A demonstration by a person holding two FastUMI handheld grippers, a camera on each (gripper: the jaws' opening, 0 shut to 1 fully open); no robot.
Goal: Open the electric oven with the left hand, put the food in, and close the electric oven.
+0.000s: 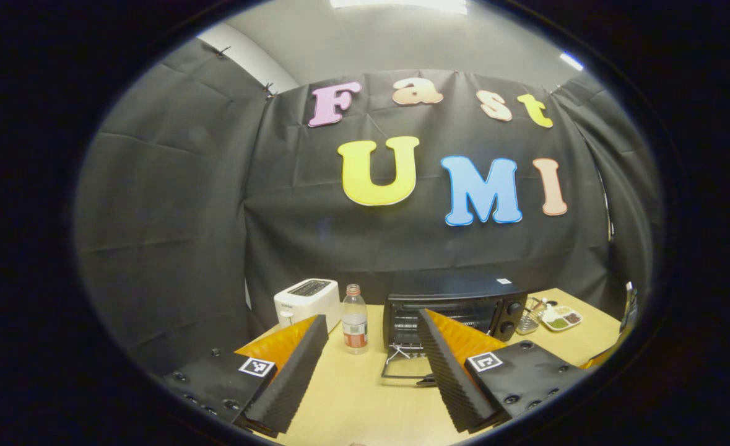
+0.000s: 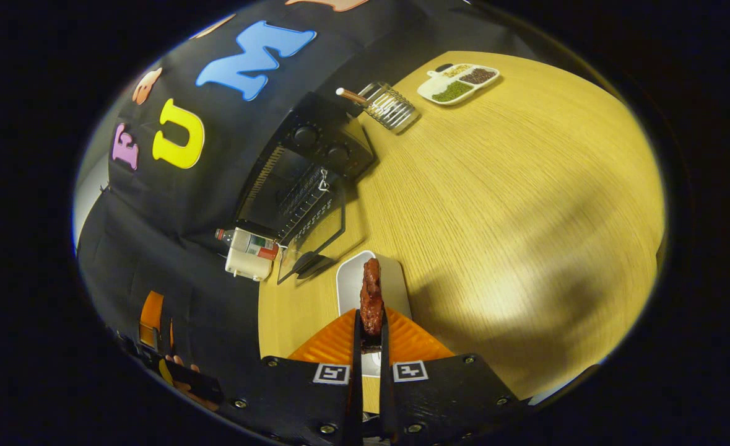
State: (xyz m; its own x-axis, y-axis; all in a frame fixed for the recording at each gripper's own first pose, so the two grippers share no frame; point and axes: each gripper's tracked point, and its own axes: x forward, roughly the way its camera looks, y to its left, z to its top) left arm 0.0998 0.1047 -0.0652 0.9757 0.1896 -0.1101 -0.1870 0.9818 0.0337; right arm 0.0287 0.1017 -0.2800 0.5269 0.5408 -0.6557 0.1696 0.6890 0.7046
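The black electric oven (image 1: 457, 310) stands at the back of the wooden table with its glass door (image 1: 405, 367) folded down flat in front of it. My left gripper (image 1: 374, 368) is open, held back from the oven with nothing between its fingers. In the right gripper view the oven (image 2: 306, 167) lies tilted, door (image 2: 315, 238) down. My right gripper (image 2: 371, 325) is shut on a brown piece of cooked meat (image 2: 371, 300), lifted over a white plate (image 2: 371, 282).
A white toaster (image 1: 308, 300) and a clear bottle (image 1: 355, 325) stand left of the oven. A small wire rack (image 2: 389, 105) and a divided dish of dried foods (image 2: 459, 82) lie to its right. Bare wooden tabletop (image 2: 525, 204) spreads beside the plate.
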